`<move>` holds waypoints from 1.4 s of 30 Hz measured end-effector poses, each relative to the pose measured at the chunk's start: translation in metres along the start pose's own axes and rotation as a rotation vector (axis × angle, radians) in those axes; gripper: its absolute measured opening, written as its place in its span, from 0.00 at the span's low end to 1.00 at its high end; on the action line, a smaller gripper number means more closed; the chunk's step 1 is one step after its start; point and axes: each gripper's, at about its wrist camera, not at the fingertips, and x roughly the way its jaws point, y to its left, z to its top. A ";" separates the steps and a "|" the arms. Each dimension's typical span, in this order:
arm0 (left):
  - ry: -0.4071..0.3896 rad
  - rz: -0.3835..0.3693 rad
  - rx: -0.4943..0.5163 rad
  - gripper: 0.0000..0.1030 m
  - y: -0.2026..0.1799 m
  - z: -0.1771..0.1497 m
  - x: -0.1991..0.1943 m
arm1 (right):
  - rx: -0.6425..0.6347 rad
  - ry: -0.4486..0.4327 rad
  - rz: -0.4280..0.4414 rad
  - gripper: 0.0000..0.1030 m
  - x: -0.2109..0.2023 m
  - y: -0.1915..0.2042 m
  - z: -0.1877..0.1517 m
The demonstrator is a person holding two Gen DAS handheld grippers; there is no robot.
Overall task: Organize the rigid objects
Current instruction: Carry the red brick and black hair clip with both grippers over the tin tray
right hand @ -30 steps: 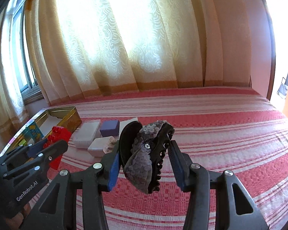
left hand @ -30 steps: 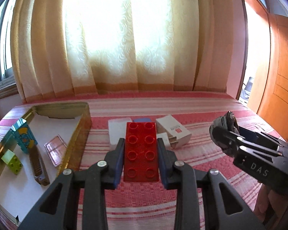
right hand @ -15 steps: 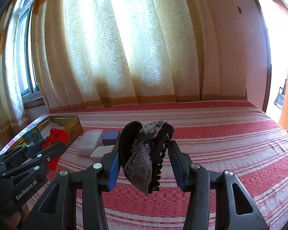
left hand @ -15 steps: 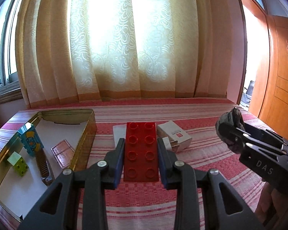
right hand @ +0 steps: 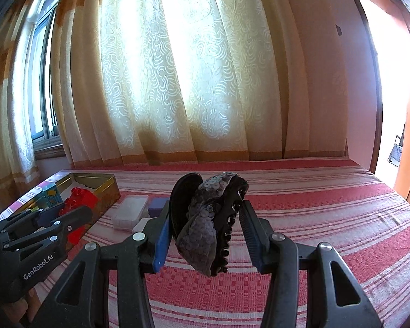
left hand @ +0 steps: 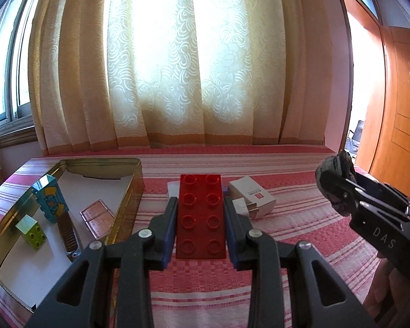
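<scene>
My left gripper (left hand: pixel 201 213) is shut on a flat red building brick (left hand: pixel 200 216), studs up, held above the striped cloth. A little to its left lies the gold tin tray (left hand: pixel 128 205). In the right wrist view my right gripper (right hand: pixel 205 218) is shut on a black hair claw clip with grey sequins (right hand: pixel 207 221). That clip (left hand: pixel 334 186) shows at the right edge of the left wrist view, and the red brick (right hand: pixel 79 207) shows at the left of the right wrist view, near the tray (right hand: pixel 106 191).
Inside the tray lie a blue patterned block (left hand: pixel 50 198), a green block (left hand: pixel 31 231), a pink clear lid (left hand: pixel 97 217) and a brown comb (left hand: pixel 68 232). A white box (left hand: pixel 252 195), a clear case (right hand: pixel 129 211) and a purple block (right hand: pixel 157 205) rest on the red striped cloth (right hand: pixel 314 213).
Both views have tilted upward a little, showing more curtain. The red brick and the hair clip stay clamped as before.
</scene>
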 end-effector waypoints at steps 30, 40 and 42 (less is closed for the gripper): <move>-0.072 0.046 -0.031 0.30 0.031 -0.009 -0.029 | -0.051 -0.040 0.103 0.49 -0.006 0.050 -0.004; -0.068 0.059 -0.054 0.30 0.047 -0.008 -0.031 | -0.080 -0.033 0.143 0.49 -0.003 0.072 -0.007; -0.068 0.062 -0.057 0.30 0.050 -0.008 -0.032 | -0.084 -0.031 0.148 0.49 -0.003 0.075 -0.008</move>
